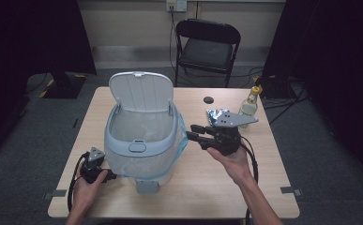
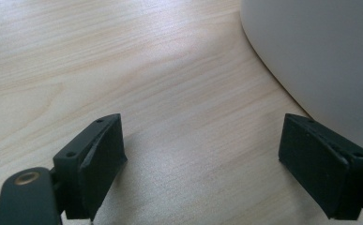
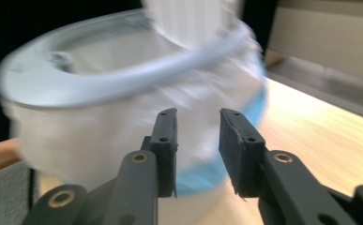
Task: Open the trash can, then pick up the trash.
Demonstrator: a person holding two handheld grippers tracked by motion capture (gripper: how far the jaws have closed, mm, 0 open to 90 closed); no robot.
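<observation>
A pale grey pedal bin (image 1: 141, 136) stands on the wooden table (image 1: 216, 187) with its lid (image 1: 140, 91) up. A clear liner with a blue edge (image 1: 183, 140) hangs over its rim. My right gripper (image 1: 190, 131) hovers just right of the bin and points at its side. In the right gripper view the jaws (image 3: 199, 116) stand a little apart with nothing between them, and the blurred bin (image 3: 99, 122) lies close ahead. My left gripper (image 1: 111, 176) rests low by the bin's left front. In the left gripper view it (image 2: 202, 124) is wide open over bare wood, with the bin wall (image 2: 320, 47) at the right.
A crumpled foil wrapper (image 1: 215, 115) and a small bottle with a yellow cap (image 1: 249, 104) sit at the table's far right. A round cable hole (image 1: 208, 100) lies near the far edge. A black folding chair (image 1: 207, 47) stands behind the table.
</observation>
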